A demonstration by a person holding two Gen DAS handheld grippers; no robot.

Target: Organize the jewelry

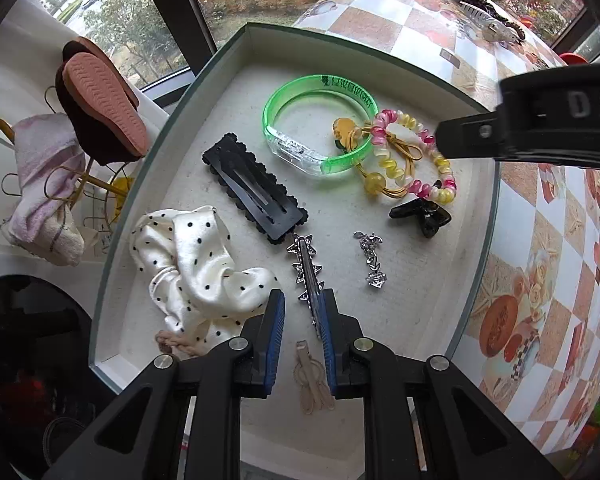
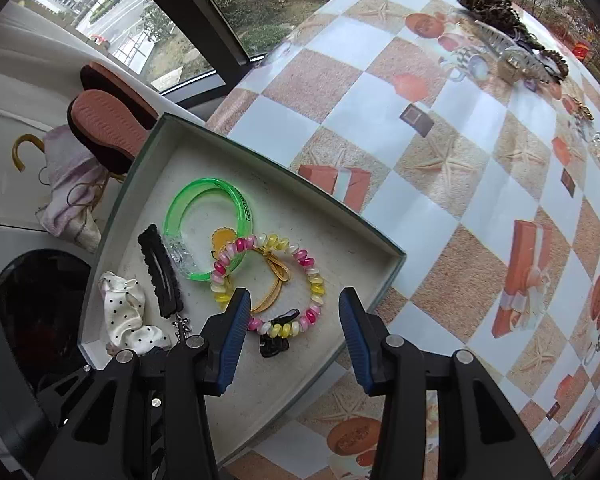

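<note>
Lying inside a shallow white-lined cardboard box (image 1: 236, 80) on the checkered orange-and-white table (image 2: 380, 120) are being seen the jewelry pieces: a translucent green plastic bangle (image 1: 292, 100), a pink-and-yellow spiral hair tie (image 1: 416, 128) overlapping the bangle's edge, a black scalloped snap hair clip (image 1: 252, 188), a white polka-dot fabric scrunchie (image 1: 196, 264), a small black claw clip (image 1: 420, 216) and a silver rhinestone earring (image 1: 370, 258).

A silver star-studded hair pin (image 1: 306, 268) is lying beside the earring, its near end between the left claw (image 1: 302, 312) fingers. The gap there is being kept narrow, yet whether the pads are pressing on the pin cannot be told.

The right claw (image 2: 292, 320) is being held above the spiral hair tie (image 2: 296, 260) with its blue-padded fingers (image 2: 236, 320) standing apart; nothing is being gripped between them.

More accessories, among them a leopard-print fabric hair piece (image 2: 488, 0), are lying at the table's far side.
</note>
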